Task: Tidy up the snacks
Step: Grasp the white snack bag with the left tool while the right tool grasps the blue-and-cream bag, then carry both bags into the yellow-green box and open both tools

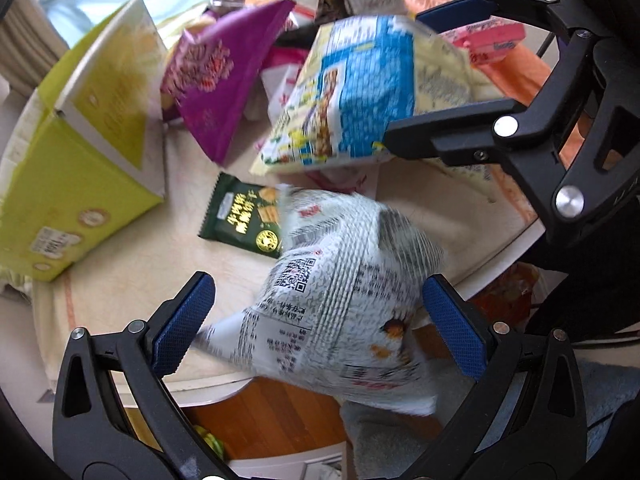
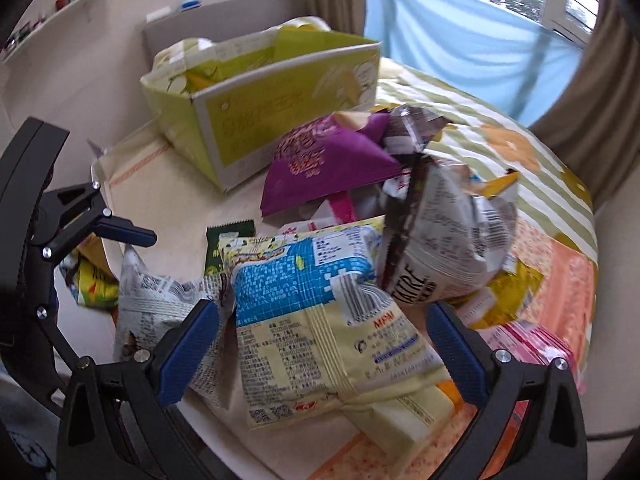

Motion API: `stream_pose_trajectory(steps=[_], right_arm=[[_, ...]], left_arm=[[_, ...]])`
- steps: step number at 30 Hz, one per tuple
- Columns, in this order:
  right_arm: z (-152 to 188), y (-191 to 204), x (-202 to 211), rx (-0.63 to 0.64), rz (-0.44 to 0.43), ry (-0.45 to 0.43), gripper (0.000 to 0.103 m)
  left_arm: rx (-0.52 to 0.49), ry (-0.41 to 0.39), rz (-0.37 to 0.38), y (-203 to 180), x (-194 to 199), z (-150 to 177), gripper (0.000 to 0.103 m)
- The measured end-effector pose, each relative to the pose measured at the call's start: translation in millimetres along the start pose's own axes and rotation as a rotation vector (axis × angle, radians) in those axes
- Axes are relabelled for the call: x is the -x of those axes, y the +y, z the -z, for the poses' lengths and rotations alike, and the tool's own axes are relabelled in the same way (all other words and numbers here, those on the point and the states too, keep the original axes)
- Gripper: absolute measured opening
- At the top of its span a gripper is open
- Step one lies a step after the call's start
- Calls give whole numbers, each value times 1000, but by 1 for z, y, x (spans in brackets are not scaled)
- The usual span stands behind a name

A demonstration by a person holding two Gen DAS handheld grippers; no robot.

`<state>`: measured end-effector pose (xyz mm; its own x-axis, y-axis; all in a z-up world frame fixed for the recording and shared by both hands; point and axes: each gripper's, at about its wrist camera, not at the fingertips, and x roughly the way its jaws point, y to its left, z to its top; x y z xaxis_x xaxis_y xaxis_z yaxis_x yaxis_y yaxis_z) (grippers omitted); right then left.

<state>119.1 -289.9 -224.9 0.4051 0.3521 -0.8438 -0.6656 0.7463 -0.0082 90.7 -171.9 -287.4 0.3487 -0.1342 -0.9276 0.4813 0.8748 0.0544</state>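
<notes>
White printed snack bag [image 1: 340,300] between spread pads of left tool [image 1: 316,320], blue-yellow bag [image 2: 320,320] between spread pads of right tool [image 2: 320,344], both over worktop [image 1: 140,264] edge; green packet [image 1: 244,216], purple bag [image 1: 216,76], lime box [image 1: 76,168] beyond.

Open cardboard box [image 2: 256,92]: lime green, white edges, pale yellow print.
Glossy foil snack bag [image 2: 320,160]: purple, red-and-white lettering.
Flat plastic snack packet [image 2: 316,304]: cream, blue gridded panel, small black text.
Crinkled snack bag [image 1: 340,280]: white, dense black print, QR code.
Small flat biscuit packet [image 1: 244,216]: dark green, yellow characters.
Tongs' pads [image 1: 182,324]: blue, fine cross-hatch texture, on black arms.
Counter cloth [image 2: 500,144]: cream with green stripes, orange flowers.
</notes>
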Motion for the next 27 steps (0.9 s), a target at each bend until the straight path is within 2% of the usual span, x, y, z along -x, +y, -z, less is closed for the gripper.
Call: stream_pose_trajectory(steps=[2,3,5,14,19,23,27], right_arm=[[-1,1,-10,39,-9,12,103],[-1,1,-13,52,-11,15,103],[-2,1,-21,81,-11,30,103],[-3,-1,-34,127,-18,44,103],[-3,-1,-33,120,-20,44,87],[-2,-2,-26,108,-3,41,66],[-4,-3,-13,75,12,26,61]], left_arm=[[15,17,19,2,-7,1,98],[23,27,28,2,-9,2,89],[41,43,45,3,-14,2,79],[105,33,54,16,-12,0,71],[147,29,49,13,5,6,70],[170,12,44,18,22,6,70],[184,-10,32,18,36,7,70]])
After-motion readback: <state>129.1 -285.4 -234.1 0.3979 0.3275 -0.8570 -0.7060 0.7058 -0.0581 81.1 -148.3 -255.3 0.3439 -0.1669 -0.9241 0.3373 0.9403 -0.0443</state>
